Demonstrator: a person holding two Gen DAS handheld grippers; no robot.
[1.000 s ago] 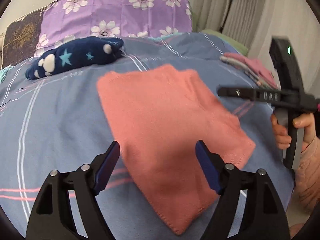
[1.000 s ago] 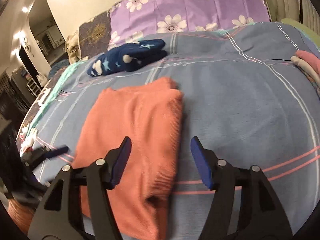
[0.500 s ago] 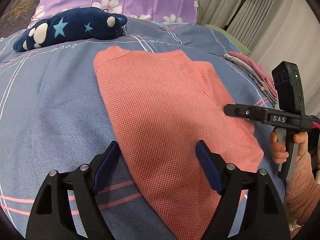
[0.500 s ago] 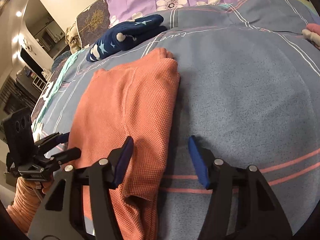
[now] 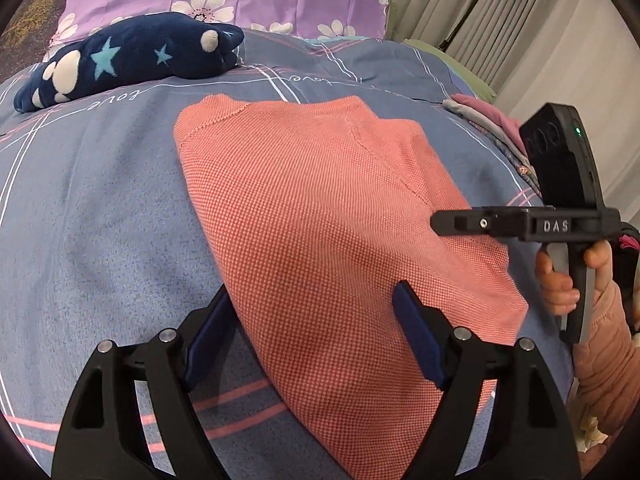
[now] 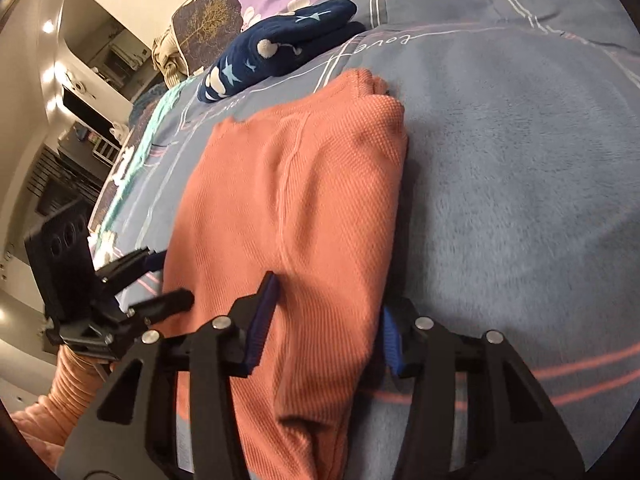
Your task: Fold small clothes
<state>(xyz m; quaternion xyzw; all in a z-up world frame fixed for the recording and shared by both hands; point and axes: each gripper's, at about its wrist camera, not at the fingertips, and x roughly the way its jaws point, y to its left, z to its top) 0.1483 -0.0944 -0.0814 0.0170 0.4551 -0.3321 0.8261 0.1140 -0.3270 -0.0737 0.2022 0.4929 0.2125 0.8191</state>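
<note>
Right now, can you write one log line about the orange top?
orange top: folded, flat on bed | left gripper: open | right gripper: open, straddling edge

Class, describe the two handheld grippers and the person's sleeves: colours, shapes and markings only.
Both the left gripper and the right gripper are black angular frames with silver bolts and blue finger pads. The right one has "DAS" in pale letters and a green light. The sleeves are ribbed salmon pink.

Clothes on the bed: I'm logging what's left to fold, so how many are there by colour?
Coral-orange garment: 1
Navy star-print garment: 1
Pink and grey folded stack at the bed's edge: 1 stack; I cannot tell how many pieces.
Total: 2 single garments plus 1 stack.
</note>
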